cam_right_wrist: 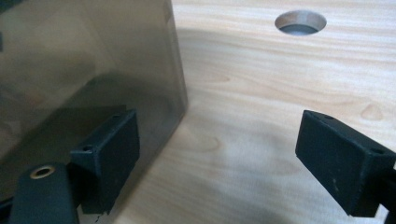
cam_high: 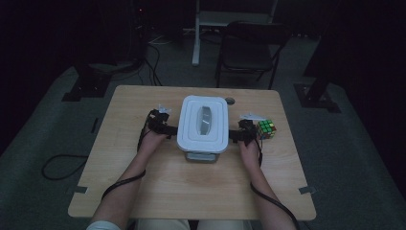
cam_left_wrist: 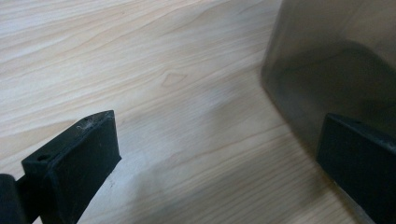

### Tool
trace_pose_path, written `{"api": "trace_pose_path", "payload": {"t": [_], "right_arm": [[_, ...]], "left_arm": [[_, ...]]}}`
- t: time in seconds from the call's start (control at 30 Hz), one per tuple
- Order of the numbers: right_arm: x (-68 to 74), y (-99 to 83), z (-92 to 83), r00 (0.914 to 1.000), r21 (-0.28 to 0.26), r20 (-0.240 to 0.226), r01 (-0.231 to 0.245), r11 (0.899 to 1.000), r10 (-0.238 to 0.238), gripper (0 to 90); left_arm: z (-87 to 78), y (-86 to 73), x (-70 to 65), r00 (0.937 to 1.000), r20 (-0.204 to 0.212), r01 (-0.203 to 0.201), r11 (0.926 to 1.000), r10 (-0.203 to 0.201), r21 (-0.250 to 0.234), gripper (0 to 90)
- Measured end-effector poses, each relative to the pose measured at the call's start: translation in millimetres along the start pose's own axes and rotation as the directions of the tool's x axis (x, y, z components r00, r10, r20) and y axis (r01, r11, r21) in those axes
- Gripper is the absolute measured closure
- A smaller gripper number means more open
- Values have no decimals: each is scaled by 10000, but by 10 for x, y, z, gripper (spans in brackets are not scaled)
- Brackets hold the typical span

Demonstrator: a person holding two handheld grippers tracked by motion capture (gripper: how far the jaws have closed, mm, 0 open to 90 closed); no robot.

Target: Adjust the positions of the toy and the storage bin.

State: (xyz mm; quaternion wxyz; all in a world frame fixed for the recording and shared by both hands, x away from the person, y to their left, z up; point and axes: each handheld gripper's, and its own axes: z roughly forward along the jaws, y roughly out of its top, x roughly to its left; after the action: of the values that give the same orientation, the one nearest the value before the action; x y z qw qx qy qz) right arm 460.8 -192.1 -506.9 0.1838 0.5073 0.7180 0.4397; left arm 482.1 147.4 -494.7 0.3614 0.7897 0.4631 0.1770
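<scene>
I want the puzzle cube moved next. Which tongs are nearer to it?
Right. The right tongs sit between the white-lidded container and the puzzle cube, just left of the cube. The left tongs are at the container's far side.

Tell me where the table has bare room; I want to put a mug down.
The near table, between the forearms and its front edge, is bare, as is the far left corner. It is crowded mid-table: the left gripper and right gripper flank the container, with the puzzle cube beside the right one.
</scene>
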Motion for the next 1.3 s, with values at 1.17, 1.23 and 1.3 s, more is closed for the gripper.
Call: {"api": "trace_pose_path", "payload": {"t": [1.17, 1.23, 1.3], "right_arm": [[248, -331, -511, 9905, 75, -1148, 767, 9970, -753, 180], [248, -331, -511, 9905, 75, -1148, 767, 9970, -753, 180], [259, -381, -571, 9893, 51, -1246, 769, 9970, -757, 180]], "left_arm": [[-483, -330, -400, 9957, -131, -916, 9953, 920, 314, 16], [-491, -337, -407, 9954, -115, -943, 9950, 947, 318, 16], [-541, -382, -463, 9945, -82, -1037, 9940, 1040, 334, 16]]}}
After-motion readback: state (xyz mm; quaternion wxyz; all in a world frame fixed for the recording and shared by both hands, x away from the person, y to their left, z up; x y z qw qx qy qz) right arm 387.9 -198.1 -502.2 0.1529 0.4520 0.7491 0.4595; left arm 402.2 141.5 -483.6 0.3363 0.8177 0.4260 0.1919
